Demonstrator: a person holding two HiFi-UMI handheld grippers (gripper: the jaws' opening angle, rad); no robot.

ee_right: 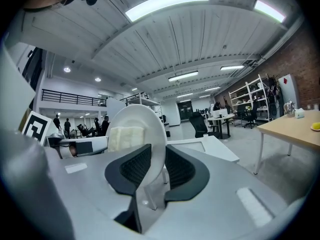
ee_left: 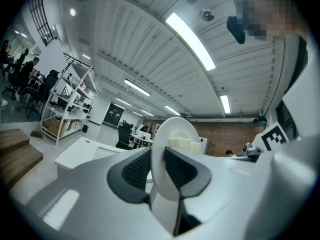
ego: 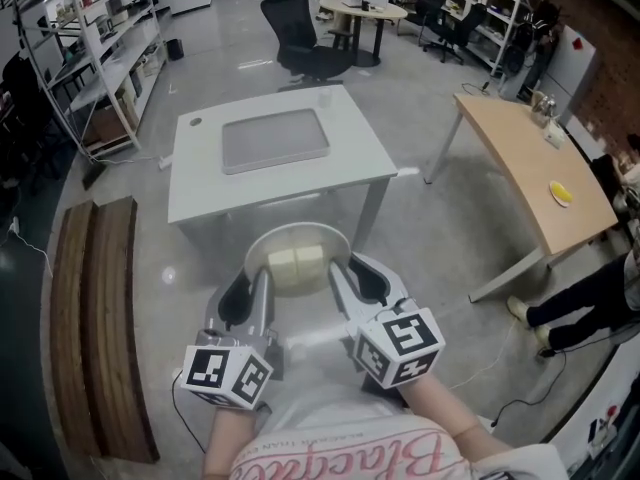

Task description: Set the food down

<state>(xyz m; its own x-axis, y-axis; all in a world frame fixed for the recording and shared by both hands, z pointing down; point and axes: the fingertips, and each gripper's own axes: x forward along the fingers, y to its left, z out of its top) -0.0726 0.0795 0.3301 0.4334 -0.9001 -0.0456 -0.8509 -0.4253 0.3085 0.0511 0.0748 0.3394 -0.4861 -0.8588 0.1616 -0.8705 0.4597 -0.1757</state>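
Observation:
A white plate (ego: pixel 291 233) carries two pale blocks of food (ego: pixel 296 262). I hold it level in the air between both grippers, short of the white table (ego: pixel 200 183). My left gripper (ego: pixel 250 290) is shut on the plate's left rim and my right gripper (ego: pixel 350 280) on its right rim. In the left gripper view the plate (ee_left: pixel 172 131) stands edge-on between the dark pads of the left gripper (ee_left: pixel 157 170), with the food (ee_left: pixel 186 144) behind them. The right gripper view shows the plate (ee_right: pixel 137 116) clamped by the right gripper (ee_right: pixel 157 168), with the food (ee_right: pixel 125 136) to the left.
A grey tray (ego: pixel 275 138) lies on the white table. A wooden table (ego: pixel 525 153) with a yellow item (ego: pixel 561 193) stands to the right, and a person's legs (ego: pixel 580 313) show beside it. A wooden bench (ego: pixel 95 308) runs along the left. A black office chair (ego: pixel 300 38) is behind.

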